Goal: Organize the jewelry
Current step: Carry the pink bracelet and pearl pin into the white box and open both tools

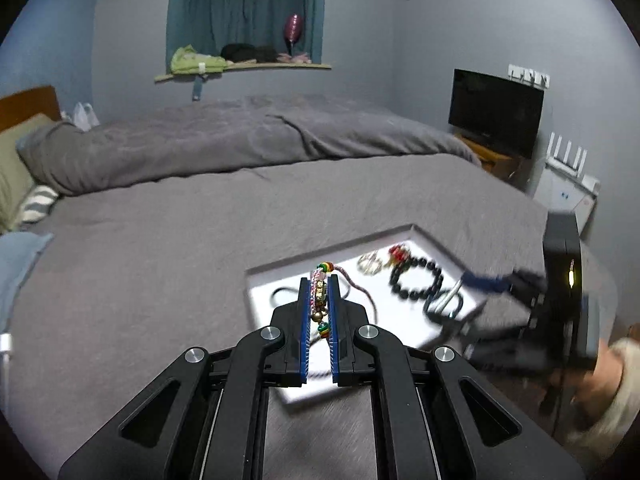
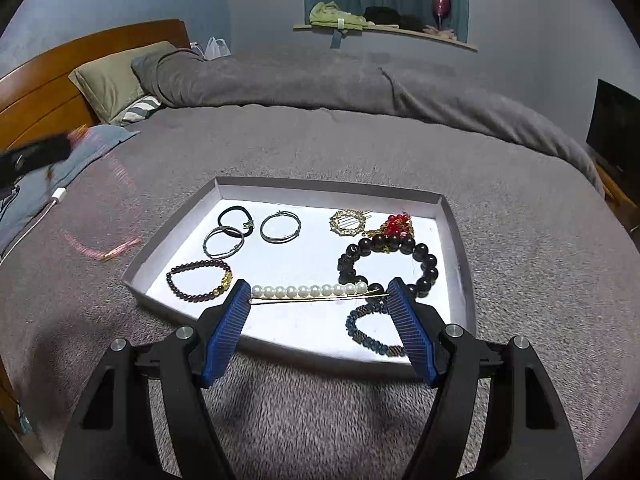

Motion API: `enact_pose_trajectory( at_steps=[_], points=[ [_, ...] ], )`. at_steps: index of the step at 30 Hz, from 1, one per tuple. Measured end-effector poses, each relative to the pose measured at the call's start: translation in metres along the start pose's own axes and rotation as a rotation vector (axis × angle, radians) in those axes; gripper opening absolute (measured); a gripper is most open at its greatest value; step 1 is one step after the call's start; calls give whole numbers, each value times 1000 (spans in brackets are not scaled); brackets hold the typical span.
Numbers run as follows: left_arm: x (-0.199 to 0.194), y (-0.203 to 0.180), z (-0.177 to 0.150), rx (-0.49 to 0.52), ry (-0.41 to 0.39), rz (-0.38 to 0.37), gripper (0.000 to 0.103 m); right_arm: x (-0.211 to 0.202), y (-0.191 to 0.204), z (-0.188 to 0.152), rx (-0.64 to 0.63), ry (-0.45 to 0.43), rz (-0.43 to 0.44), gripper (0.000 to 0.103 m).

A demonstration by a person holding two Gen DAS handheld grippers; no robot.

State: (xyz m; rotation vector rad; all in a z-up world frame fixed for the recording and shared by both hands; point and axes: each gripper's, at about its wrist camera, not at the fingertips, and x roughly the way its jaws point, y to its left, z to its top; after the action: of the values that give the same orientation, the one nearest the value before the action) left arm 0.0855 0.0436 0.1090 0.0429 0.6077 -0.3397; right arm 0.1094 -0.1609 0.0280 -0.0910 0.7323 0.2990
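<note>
Left gripper: the left gripper (image 1: 320,300) has its blue ribbed jaws pinched nearly together on a pink braided cord bracelet with green, yellow and red beads and a small brass bell (image 1: 320,294). The beaded section is trapped between the pads; the cord tail hangs free beyond the tips, over the tray.

Held bracelet, handling: the cord is limp, so it will likely swing. Carry it slowly and keep the pinch firm until it rests on its chosen spot.

Tray: the shallow white cardboard tray (image 2: 456,240) sits on the grey fleece bedspread (image 2: 320,140). It holds the remaining jewelry.

Tray contents, left to right: a dark red bead bracelet with gold beads (image 2: 198,280), thin grey wire hoops (image 2: 280,227) beside a black elastic hair tie (image 2: 237,220), a white pearl hairpin on a gold bar (image 2: 310,291), a round gold brooch (image 2: 347,222), a red bead cluster on gold chain (image 2: 394,224), a large black bead bracelet (image 2: 390,266) and a blue bead bracelet (image 2: 372,332).

Right gripper: the right gripper (image 2: 318,320) hovers with jaws wide and nothing between the pads, framing the pearl hairpin from above.

Advice: likely next pick is the hairpin; grip across the bar, not the round pearls, which could slip.
</note>
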Motion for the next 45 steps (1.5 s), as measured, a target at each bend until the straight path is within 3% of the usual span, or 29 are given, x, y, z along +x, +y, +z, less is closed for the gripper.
enact_pose_trajectory(
  at_steps=[7,15,26,39,41,43,45],
  points=[
    [80,-5,4,-99,111,-86,9,26,2,-1,-32,65,26,70],
    [137,-10,-14,-118,217,-49,9,56,8,1,-60,160,45,70],
    [157,-17,-30,-56,303,-25,9,82,7,13,-48,295,97,70],
    [161,-17,-39,-47,336,-23,9,85,10,13,-33,308,105,71],
    [160,-16,-40,-55,336,-26,14,85,10,12,-31,308,105,71],
    [158,-16,-41,-53,326,-23,26,85,10,12,-31,308,104,71],
    [153,-15,-42,-54,319,-27,27,82,8,12,-27,302,101,71]
  ],
)
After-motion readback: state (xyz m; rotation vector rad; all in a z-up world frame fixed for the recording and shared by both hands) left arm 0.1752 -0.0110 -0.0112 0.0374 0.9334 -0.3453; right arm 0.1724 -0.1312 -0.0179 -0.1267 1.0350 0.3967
